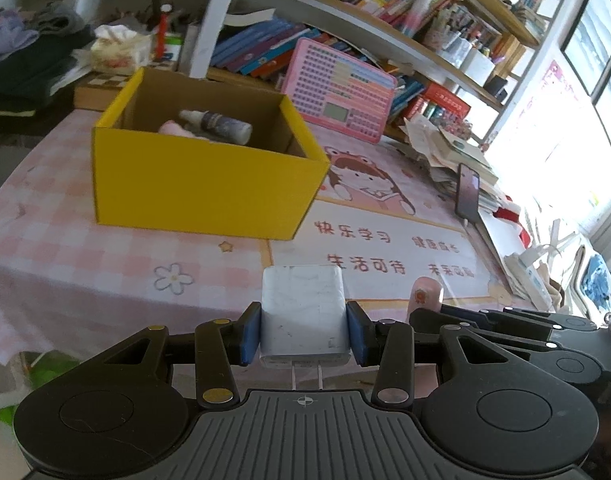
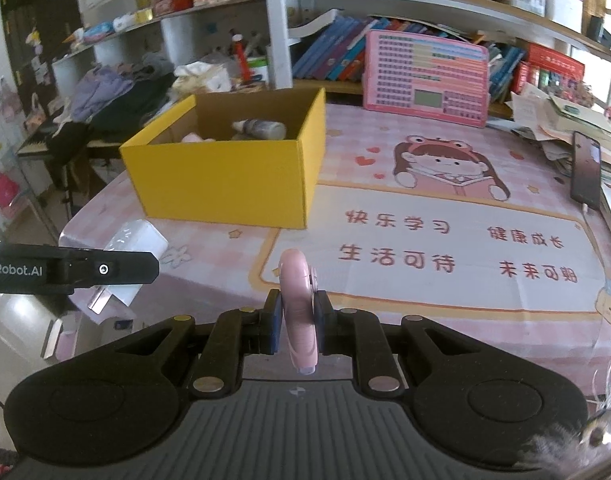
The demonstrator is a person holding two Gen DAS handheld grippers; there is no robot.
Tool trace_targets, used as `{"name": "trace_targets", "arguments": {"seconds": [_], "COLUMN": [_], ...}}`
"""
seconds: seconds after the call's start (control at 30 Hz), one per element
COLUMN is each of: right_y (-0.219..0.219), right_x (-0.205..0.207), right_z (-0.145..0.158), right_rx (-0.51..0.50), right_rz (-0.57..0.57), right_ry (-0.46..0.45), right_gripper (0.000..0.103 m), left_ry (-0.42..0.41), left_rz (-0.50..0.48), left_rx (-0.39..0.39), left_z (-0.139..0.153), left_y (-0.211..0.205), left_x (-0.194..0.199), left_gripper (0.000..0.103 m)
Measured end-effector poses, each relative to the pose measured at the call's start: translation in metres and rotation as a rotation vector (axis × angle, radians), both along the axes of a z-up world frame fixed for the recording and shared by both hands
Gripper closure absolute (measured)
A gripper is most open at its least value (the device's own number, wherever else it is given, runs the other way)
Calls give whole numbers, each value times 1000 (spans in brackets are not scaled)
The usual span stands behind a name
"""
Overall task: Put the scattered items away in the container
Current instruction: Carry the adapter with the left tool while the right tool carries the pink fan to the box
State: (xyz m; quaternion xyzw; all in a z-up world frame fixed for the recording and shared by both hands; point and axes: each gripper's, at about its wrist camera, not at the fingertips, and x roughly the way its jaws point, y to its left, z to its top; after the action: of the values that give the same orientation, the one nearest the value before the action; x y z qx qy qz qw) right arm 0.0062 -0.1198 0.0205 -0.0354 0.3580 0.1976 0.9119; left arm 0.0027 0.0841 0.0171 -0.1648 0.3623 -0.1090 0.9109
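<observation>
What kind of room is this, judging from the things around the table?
Probably a child's study corner at home: shelves crammed with books, a pink learning tablet leaning against them, and a cartoon desk mat printed with study slogans.

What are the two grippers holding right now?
Left gripper: shut on the white square plug charger.
Right gripper: shut on the flat pink plastic gadget.

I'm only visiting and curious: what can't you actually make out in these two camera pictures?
- Yellow box floor: its near wall hides it in both views; only a bottle and something pink show.
- White charger: in the left view, the left gripper pads cover its sides.
- Pink item: in the right view, seen edge-on in the right gripper, so what it is stays unclear.
- Phone screen: too small.
</observation>
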Motion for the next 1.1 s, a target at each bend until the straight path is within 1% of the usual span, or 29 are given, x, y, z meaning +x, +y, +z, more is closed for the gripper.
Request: {"name": "trace_targets", "arguments": {"seconds": [0.33, 0.7, 1.0, 1.1], "right_y": [28, 52, 70, 74], "right_x": [0, 6, 21, 28], "right_z": [-4, -7, -7, -4], "right_rx": [-16, -16, -11, 0], "right_rz": [91, 162, 231, 253], "right_ry": [21, 26, 7, -15], "right_gripper": [87, 87, 87, 87], "left_ry": [22, 28, 14, -3], "left_rz": [62, 131, 188, 201], "left_rx": [-4, 0, 13, 28], "left_z": [-5, -5, -4, 0], "left_y": [24, 44, 56, 58], "left_x": [-12, -18, -15, -11], "left_gripper": [61, 61, 61, 61]}}
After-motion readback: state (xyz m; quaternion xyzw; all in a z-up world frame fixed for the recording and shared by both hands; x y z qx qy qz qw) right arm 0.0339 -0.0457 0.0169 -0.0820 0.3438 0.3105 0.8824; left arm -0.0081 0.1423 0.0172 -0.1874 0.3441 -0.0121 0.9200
